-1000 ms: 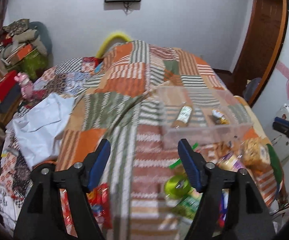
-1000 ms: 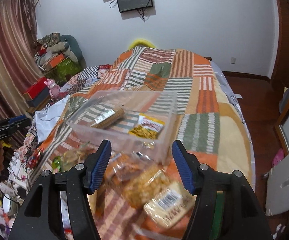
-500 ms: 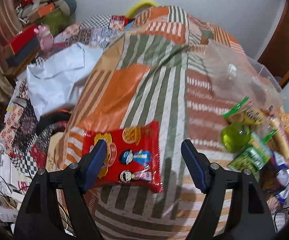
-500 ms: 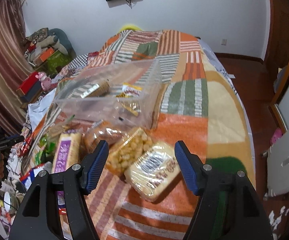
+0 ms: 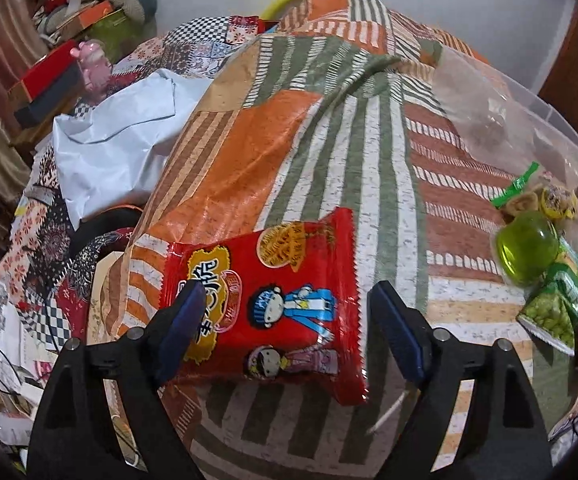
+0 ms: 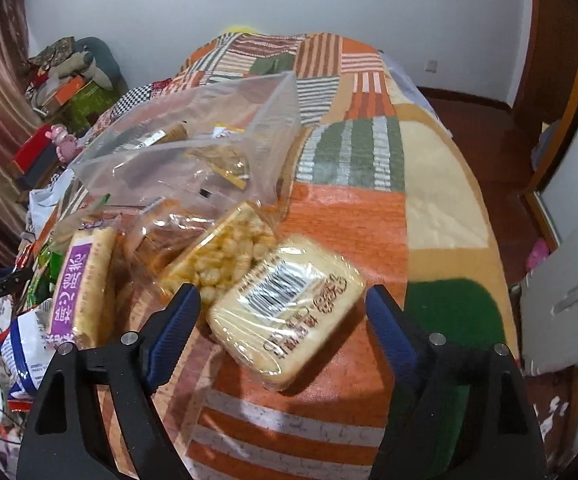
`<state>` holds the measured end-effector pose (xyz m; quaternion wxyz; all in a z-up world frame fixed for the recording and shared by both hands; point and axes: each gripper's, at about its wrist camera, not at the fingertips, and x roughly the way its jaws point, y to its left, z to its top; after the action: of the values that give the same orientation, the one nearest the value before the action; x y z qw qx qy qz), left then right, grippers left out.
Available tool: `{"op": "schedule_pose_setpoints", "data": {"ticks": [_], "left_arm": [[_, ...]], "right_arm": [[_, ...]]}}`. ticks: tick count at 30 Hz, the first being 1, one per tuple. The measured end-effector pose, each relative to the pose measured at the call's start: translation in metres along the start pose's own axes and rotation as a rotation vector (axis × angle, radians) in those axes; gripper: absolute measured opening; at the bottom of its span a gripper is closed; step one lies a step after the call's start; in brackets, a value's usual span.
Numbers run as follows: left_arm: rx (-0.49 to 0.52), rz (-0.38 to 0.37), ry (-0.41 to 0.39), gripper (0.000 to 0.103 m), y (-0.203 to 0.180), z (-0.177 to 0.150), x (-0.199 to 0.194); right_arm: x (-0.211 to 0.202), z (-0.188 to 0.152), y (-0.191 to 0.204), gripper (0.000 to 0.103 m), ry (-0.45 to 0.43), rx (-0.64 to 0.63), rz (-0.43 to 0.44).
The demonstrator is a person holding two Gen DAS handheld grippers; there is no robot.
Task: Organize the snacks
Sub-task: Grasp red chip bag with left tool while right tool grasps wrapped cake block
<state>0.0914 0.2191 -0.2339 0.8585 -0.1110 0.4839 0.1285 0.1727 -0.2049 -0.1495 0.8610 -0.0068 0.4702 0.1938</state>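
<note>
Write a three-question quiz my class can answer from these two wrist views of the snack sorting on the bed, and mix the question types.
1. True or false: the left gripper has clamped the red noodle packet.
2. Which pack lies between the right gripper fingers? A) the barcode-labelled pale snack pack B) the purple-labelled cracker pack C) the green jelly cup
3. Fill in: the clear plastic bin stands on the ______ behind the loose packs.

Key:
1. False: the jaws have just been opening and stand wide around the packet, pads apart from it.
2. A.
3. patchwork blanket.
</note>
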Motion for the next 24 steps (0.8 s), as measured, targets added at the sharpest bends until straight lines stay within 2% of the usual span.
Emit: {"op": "schedule_pose_setpoints", "data": {"ticks": [7,12,15,17,21,24], "left_arm": [[-0.086,-0.011,-0.007,0.085,0.016,0.003,0.009],[-0.082,-0.004,-0.031,0.082,0.016,0.001,0.009],[-0.079,-0.001,-0.047,0.076,0.015,-0.001,0.008],[-0.073,-0.002,-0.055,0.064,0.014,-0.002,0.006],[-0.064,0.006,-0.063,0.052,0.014,-0.002,0.000],[-0.050,0.003,-0.075,0.042,0.011,-0.001,-0.009]], "right_arm": [[0.005,-0.001,-0.010,0.083,0.021,0.053,0.031],[0.012,-0.003,-0.006,0.083,0.030,0.047,0.004],[0.014,-0.004,-0.005,0.082,0.024,0.052,0.011],[0.013,-0.005,-0.005,0.081,0.017,0.051,0.013],[0.010,-0.006,-0.006,0.079,0.004,0.054,0.027],[0.007,-0.006,-0.005,0.068,-0.003,0.050,0.041]]}}
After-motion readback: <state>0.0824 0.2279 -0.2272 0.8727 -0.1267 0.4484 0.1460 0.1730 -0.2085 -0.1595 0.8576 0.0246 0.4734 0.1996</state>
